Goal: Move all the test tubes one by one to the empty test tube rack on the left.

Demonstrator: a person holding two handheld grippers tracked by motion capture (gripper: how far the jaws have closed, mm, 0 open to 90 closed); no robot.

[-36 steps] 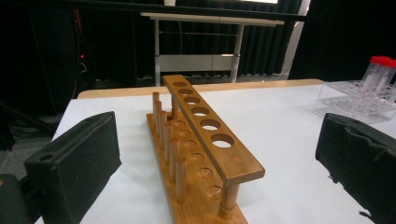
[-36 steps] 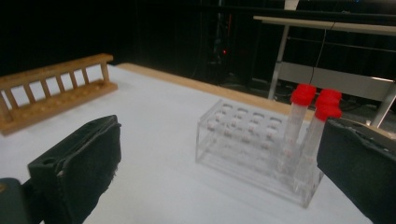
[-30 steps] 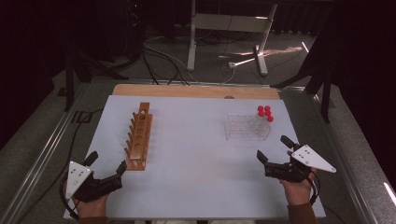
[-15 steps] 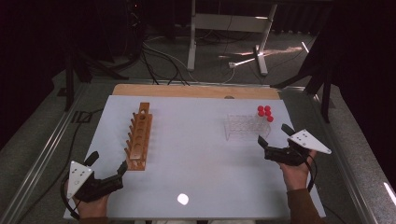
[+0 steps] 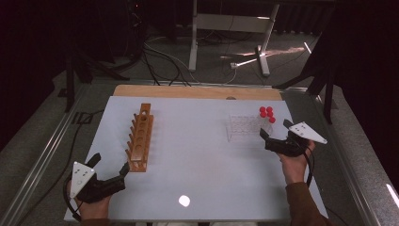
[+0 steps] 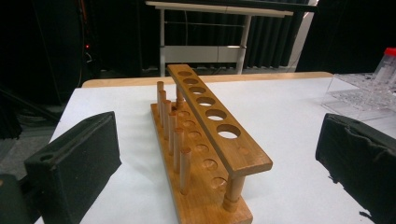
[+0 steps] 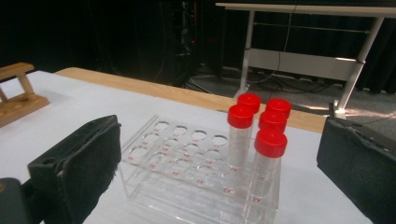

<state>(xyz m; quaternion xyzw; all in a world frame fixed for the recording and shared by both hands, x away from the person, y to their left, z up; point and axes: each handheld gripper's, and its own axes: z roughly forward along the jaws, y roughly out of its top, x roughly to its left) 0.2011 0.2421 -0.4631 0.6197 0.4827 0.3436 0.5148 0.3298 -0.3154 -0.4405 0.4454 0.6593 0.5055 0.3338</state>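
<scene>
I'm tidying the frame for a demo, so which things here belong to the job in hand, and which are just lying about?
In the job:
- red-capped tubes
- clear tube rack holding them
- wooden tube rack, empty
- right claw, open, near the tubes
- left claw, open, by the wooden rack

Lying about:
- white table frame on the floor behind
- floor cables

Looks like a lab: red-capped tubes [image 7: 240,135] in a clear rack [image 7: 187,163] (wooden rack [image 6: 205,144] too), white table [image 5: 197,141].
</scene>
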